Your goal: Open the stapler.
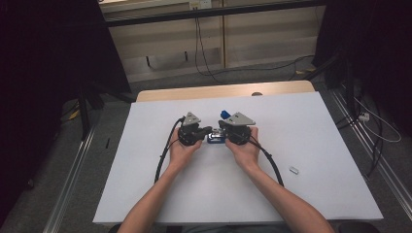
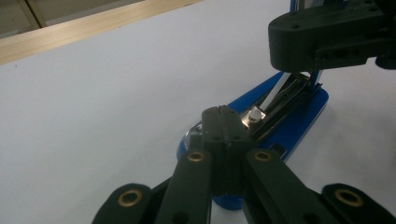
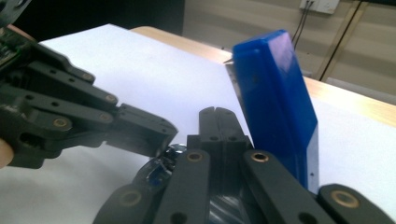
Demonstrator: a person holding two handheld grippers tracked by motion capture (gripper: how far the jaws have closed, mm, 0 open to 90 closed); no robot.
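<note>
a white table top (image 1: 301, 160) lies on a pale wood table whose far edge (image 1: 223, 91) shows beyond it. the floor (image 1: 111, 109) is grey, with metal rails (image 1: 73, 165) along both sides. pale wood panels (image 1: 262, 34) line the far wall, black cables (image 1: 200, 48) hanging before them. dark curtains (image 1: 43, 73) flank the scene; the light is dim.

A white table (image 1: 301, 160) with a light wooden far edge is carrying the work. A blue stapler (image 2: 299, 123) is lying near the table's middle, its lid (image 3: 275, 102) standing open and tilted upward. A small silvery object (image 1: 293, 170) is resting well apart, toward the right edge of the table.
</note>
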